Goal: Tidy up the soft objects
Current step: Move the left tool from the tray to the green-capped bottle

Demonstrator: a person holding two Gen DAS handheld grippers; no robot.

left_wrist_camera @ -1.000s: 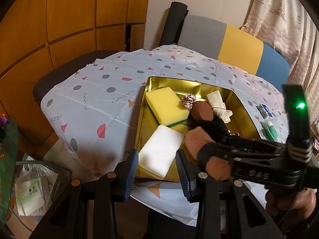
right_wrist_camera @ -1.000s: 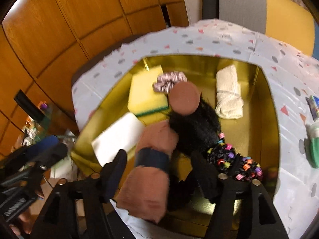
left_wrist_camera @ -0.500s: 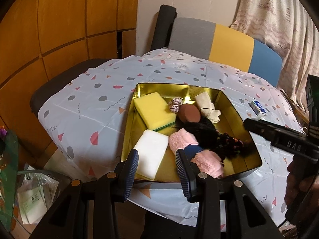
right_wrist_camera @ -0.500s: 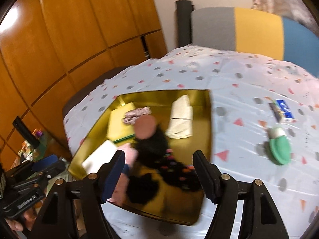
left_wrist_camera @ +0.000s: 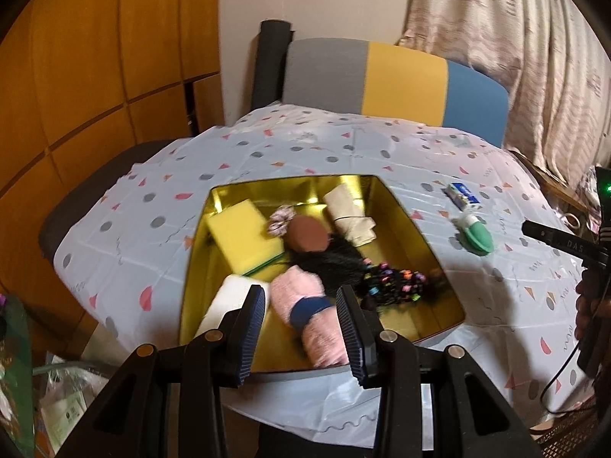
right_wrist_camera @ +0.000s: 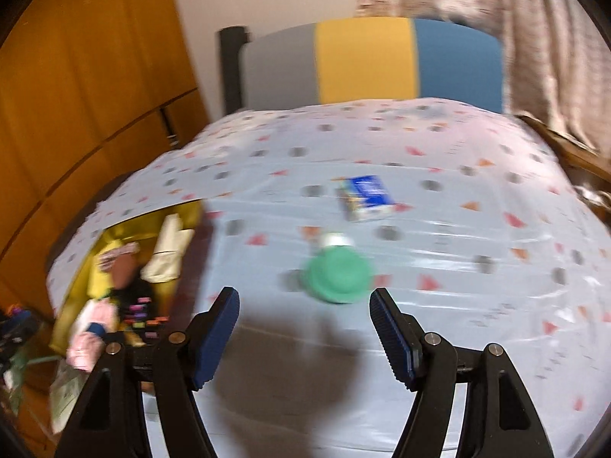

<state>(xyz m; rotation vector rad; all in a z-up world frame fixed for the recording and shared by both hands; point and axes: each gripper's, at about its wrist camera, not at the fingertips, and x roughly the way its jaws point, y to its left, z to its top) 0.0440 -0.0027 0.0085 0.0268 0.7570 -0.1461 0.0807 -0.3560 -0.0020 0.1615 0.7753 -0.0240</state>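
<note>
Left gripper (left_wrist_camera: 301, 320): we find it partly open, empty.
Right gripper (right_wrist_camera: 303, 328): wide, empty, above the tablecloth (right_wrist_camera: 439, 305).
Pink towel (left_wrist_camera: 313, 316): rolled, blue-banded, lying nearest in the gold box (left_wrist_camera: 416, 229).
Box contents beyond: sponges, dark doll, scrunchie, beige cloth.

Soft items (left_wrist_camera: 301, 305) inside gold tray (left_wrist_camera: 427, 236)

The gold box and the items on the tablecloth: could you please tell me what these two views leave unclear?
- Right wrist view: gold box cut off by the left claw finger; contents smeared by motion blur.
- Right wrist view: print on the blue packet blurred, unreadable.
- Left wrist view: white sponge and pink towel partly hidden behind the claw fingers.
- Left wrist view: green item too small to identify.
</note>
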